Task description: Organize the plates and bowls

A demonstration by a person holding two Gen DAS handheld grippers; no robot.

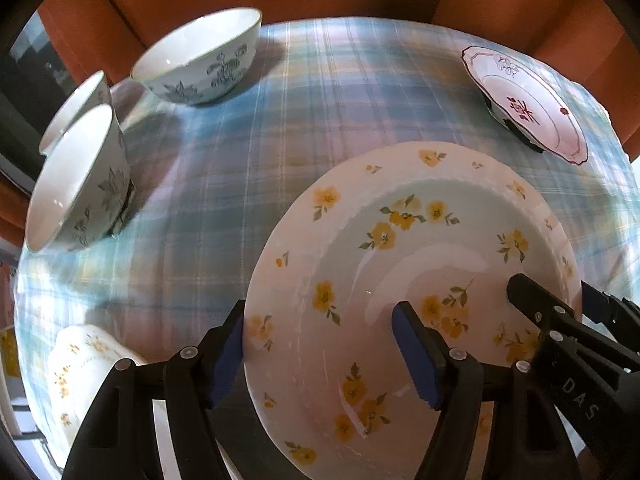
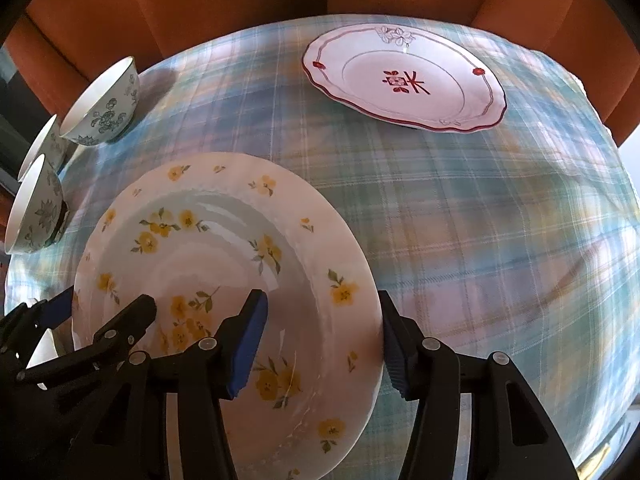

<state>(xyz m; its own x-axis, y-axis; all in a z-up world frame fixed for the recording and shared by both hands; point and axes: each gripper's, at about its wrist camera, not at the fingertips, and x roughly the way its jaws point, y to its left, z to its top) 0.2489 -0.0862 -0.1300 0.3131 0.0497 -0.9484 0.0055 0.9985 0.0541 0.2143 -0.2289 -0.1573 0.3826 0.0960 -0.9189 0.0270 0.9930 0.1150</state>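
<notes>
Here each half-open tool point(image 1: 324, 354) point(image 2: 322, 344) straddles the yellow-flowered plate's point(image 1: 400, 248) rim.

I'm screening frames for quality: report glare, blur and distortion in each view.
Left wrist view: fisheye bends the plaid tablecloth into a dome; white glare streaks the yellow-flower plate; the bowls at the left edge are stretched and soft. Right wrist view: same bulge; banded glare across that plate's well; the tablecloth smears at the right edge; the red-rimmed plate is sharp.
</notes>
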